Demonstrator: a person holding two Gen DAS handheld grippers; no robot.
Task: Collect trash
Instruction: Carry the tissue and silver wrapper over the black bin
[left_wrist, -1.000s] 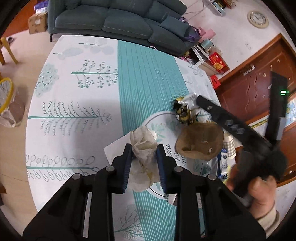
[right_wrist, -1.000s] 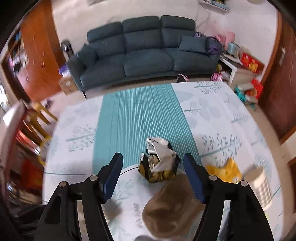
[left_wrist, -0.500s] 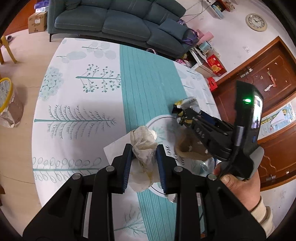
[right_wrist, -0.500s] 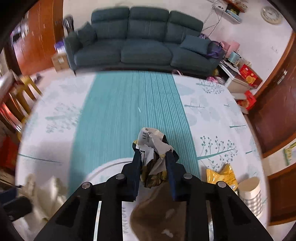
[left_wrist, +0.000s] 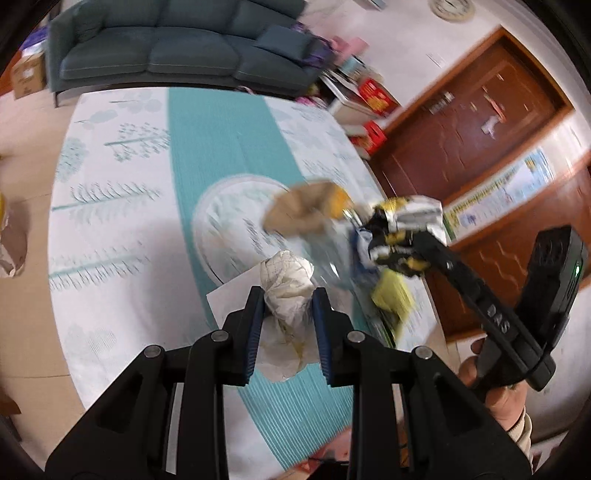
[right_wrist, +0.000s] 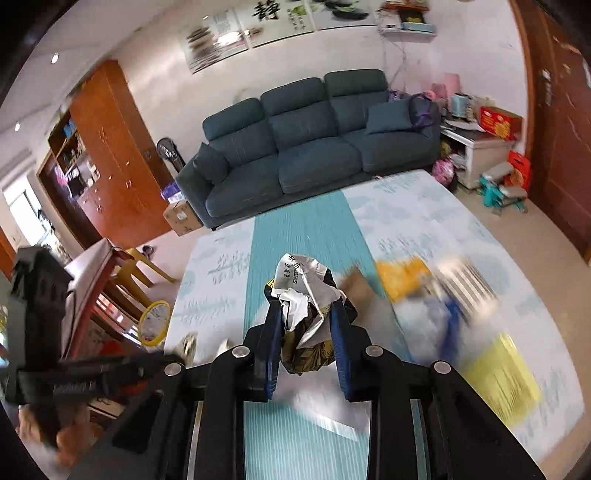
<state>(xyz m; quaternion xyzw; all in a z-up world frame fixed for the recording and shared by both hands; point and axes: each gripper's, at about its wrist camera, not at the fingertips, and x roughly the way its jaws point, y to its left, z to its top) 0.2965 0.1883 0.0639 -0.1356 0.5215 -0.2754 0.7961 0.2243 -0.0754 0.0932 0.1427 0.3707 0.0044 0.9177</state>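
Tablecloth (left_wrist: 110, 236) edge near cabinet (right_wrist: 107, 147)

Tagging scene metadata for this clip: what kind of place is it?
Most likely a home living room. A dark blue three-seat sofa stands against the wall, a table under a teal-striped tablecloth sits before it, and wooden cabinets and a wall clock are also in view.

A crumpled white tissue ball (left_wrist: 286, 291) with yellowish stains sits squeezed between two blue pads, above the table. A scrunched black, yellow and silver wrapper (right_wrist: 308, 306) with printed writing is pinched the same way. Brown paper (left_wrist: 303, 216) and a yellow packet (left_wrist: 391, 297) lie blurry on the tablecloth.
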